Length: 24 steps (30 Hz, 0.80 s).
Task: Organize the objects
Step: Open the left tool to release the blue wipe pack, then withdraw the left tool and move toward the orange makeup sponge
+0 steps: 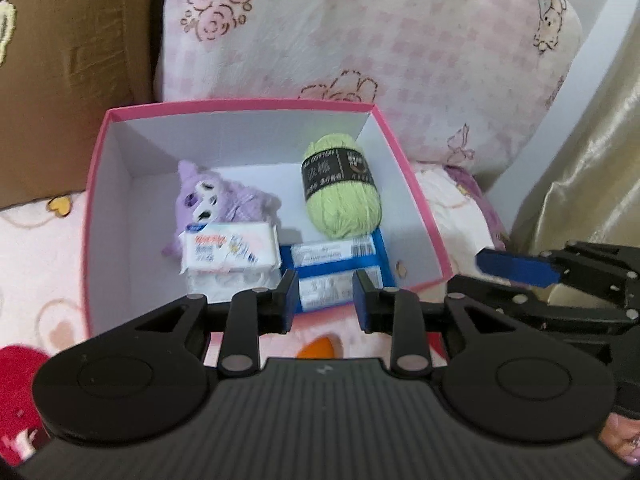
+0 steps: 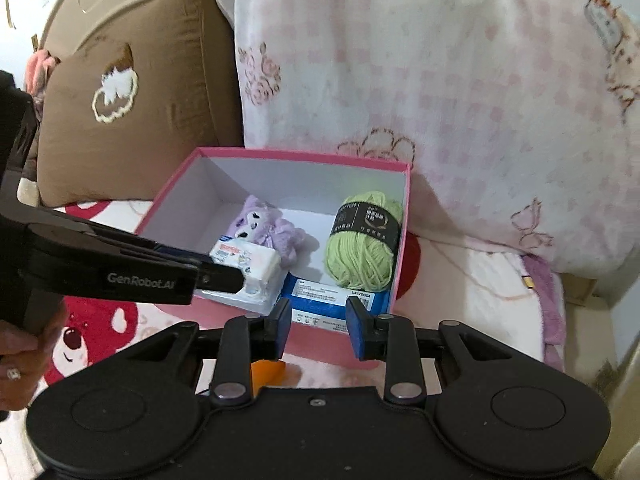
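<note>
Sorted items seen inside pink box on bed.

A pink cardboard box with white lining [image 1: 100,184] is seen on a patterned blanket [image 1: 36,240]; held within are a green yarn ball with black band [image 1: 340,184] at the far right corner, a purple plush toy [image 1: 208,200], a white tissue pack [image 1: 230,250] and a blue packet [image 1: 332,268] by the near wall. The left gripper [image 1: 326,300] and right gripper [image 2: 316,328] are held narrow and empty. Packing is judged nearly finished; a lid may be needed next. "GenRobot.AI" is read on the left gripper.
</note>
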Tool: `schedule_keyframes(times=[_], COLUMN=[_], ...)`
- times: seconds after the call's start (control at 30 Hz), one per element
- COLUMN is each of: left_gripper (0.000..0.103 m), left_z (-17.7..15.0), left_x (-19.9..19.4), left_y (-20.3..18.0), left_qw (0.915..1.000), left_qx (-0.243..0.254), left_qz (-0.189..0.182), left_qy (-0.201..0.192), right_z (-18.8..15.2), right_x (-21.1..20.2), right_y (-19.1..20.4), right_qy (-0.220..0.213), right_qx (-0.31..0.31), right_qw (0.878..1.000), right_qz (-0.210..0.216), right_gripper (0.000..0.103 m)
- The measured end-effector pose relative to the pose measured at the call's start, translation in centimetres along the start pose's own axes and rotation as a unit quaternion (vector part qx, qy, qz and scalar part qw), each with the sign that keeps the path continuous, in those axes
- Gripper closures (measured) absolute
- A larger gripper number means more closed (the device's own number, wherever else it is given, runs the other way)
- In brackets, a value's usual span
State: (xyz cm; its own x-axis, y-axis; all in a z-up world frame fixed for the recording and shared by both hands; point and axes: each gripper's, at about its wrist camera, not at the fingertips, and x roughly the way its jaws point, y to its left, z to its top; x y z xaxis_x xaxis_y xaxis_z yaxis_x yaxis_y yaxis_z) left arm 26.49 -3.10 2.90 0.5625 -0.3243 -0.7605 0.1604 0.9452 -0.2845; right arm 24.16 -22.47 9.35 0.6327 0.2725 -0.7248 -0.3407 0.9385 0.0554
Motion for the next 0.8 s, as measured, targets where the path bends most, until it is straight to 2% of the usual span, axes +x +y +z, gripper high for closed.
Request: schedule_keyframes(times=[0.17, 0.3, 0.5, 0.7, 0.8], left_gripper=[0.070, 0.068, 0.067, 0.062, 0.059], left_z=[-0.7, -1.5, -3.5, -5.5, -6.4], left_x=[-3.5, -6.5, -11.2, -13.8, -14.1], left_y=[-0.8, -1.3, -2.5, -3.0, -3.0], left_qw=[0.9998, 0.9995, 0.9970, 0.9956, 0.9956], left_qx=[0.014, 0.028, 0.075, 0.092, 0.093], left_qz=[0.010, 0.007, 0.006, 0.004, 0.003], left_qy=[0.013, 0.014, -0.018, -0.018, -0.013], right_z=[-0.2, -0.4, -1.2, -3.2, -4.2], right_x=[-3.0, -5.6, -8.4, -10.1, -10.5], right_y=[1.3, 2.3, 4.2, 5.9, 6.6], right_qy=[-0.004, -0.008, -0.001, 0.004, 0.006], right_qx=[-0.014, -0.018, -0.038, -0.060, -0.072], right_qw=[1.000, 1.000, 0.999, 0.997, 0.996], right_qz=[-0.002, 0.011, 0.023, 0.038, 0.048], right_gripper=[0.065, 0.057, 0.052, 0.045, 0.037])
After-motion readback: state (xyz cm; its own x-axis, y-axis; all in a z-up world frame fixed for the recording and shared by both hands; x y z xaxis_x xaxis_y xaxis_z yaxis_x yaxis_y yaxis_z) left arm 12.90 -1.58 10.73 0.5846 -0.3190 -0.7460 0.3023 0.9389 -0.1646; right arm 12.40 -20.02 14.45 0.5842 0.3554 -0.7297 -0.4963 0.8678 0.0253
